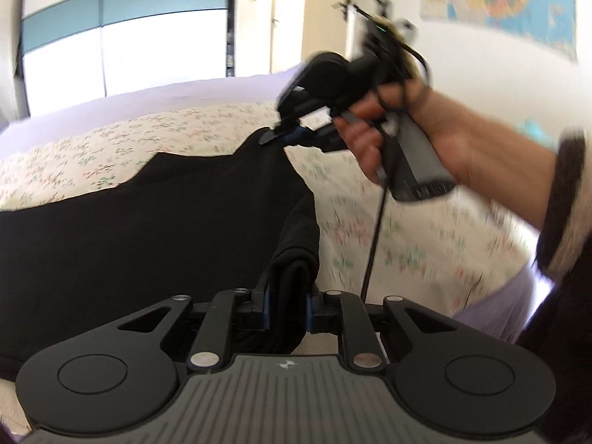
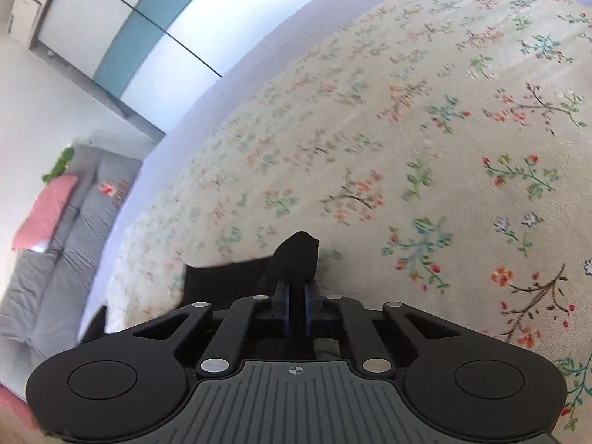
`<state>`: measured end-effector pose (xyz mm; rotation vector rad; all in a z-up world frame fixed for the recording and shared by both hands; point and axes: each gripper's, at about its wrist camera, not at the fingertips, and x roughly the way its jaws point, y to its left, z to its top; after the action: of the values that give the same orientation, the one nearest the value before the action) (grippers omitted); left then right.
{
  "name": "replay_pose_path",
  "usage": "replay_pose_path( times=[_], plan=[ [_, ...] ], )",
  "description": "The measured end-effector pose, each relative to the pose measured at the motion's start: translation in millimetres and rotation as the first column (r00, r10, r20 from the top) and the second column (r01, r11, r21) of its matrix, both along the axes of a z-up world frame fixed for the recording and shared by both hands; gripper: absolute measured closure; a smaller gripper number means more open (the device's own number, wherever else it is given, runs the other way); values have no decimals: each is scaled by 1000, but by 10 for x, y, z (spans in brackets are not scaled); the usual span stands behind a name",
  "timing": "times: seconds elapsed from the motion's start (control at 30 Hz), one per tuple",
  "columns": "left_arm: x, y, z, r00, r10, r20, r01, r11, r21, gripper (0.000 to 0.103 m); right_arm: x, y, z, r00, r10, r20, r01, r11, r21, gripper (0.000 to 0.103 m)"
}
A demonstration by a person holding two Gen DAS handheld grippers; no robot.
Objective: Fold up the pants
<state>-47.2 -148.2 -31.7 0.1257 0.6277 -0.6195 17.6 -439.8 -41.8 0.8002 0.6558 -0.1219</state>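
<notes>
Two grippers, and both are clamped on the black pants (image 1: 148, 229), which lie across the floral bedspread (image 1: 370, 222) with the rest of the cloth spread toward the bedspread's left side. My left gripper (image 1: 288, 307) has a thick bunched fold of the pants pinched between its blue-edged pads, the fabric rising straight out of the jaws. Farther up the bedspread, my right gripper (image 1: 275, 137) bites a raised corner of the same pants, lifted clear of the bedspread so the cloth hangs in a slope between the two tools. My right hand (image 1: 407, 129) wraps the grey handle, wrist angled down toward the bedspread, a dark cuff at the sleeve (the picture is blurred here). From the right wrist view, that gripper (image 2: 296, 292) stands nearly closed, a black tuft poking beyond its tips.
</notes>
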Motion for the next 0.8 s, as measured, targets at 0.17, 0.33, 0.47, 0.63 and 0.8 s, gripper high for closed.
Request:
replay_pose_path(
  times=[0.17, 0.33, 0.47, 0.63, 0.8],
  plan=[
    [110, 382, 239, 996, 67, -57, -73, 990, -120, 44, 35, 95, 257, 998, 19, 67, -21, 1000, 22, 97],
    [199, 804, 381, 984, 161, -81, -173, 968, -180, 45, 204, 281, 412, 991, 50, 126, -59, 996, 72, 97],
    [298, 1204, 429, 961, 261, -96, -276, 939, -206, 45, 449, 587, 512, 980, 98, 171, -110, 992, 65, 97],
    [438, 1726, 387, 917, 370, -149, -396, 885, -245, 46, 782, 1083, 511, 965, 167, 201, -181, 982, 55, 97],
    [584, 2214, 288, 859, 471, -200, -511, 815, -275, 46, 1130, 1679, 468, 953, 227, 198, -239, 970, 35, 97]
  ],
)
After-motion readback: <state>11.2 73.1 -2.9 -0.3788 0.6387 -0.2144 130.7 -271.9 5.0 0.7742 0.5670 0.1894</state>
